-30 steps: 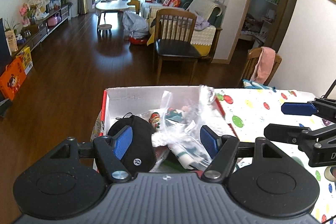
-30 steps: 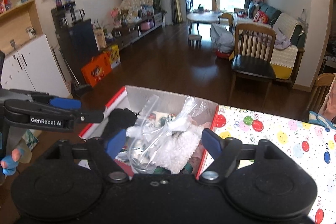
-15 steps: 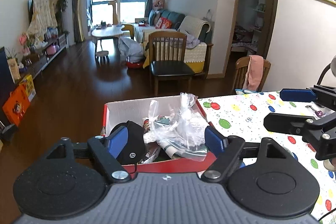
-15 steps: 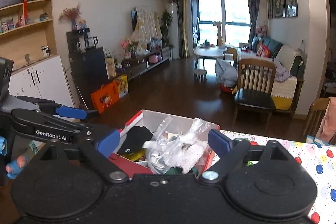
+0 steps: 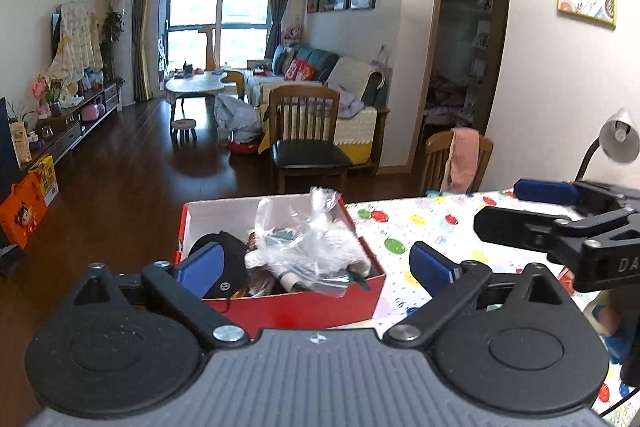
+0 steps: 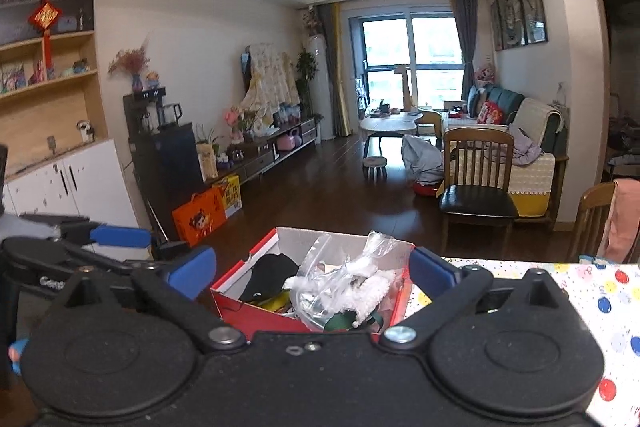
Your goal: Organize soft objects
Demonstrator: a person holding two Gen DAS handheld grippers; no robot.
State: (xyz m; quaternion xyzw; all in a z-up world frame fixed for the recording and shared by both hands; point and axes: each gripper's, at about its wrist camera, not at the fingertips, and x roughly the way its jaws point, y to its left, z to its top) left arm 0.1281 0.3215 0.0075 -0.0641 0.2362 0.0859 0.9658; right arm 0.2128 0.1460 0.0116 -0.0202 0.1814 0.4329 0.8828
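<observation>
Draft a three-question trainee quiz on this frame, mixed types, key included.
1. True or false: the left gripper holds the clear plastic bag.
2. The black cap lies: A) on the tablecloth B) in the red box C) on a chair.
3. Fill in: the box sits at the table's ___ corner as seen here.

Key: 1 false, both grippers' jaws stand open and empty, having just been opening; 2 B; 3 far left.
</observation>
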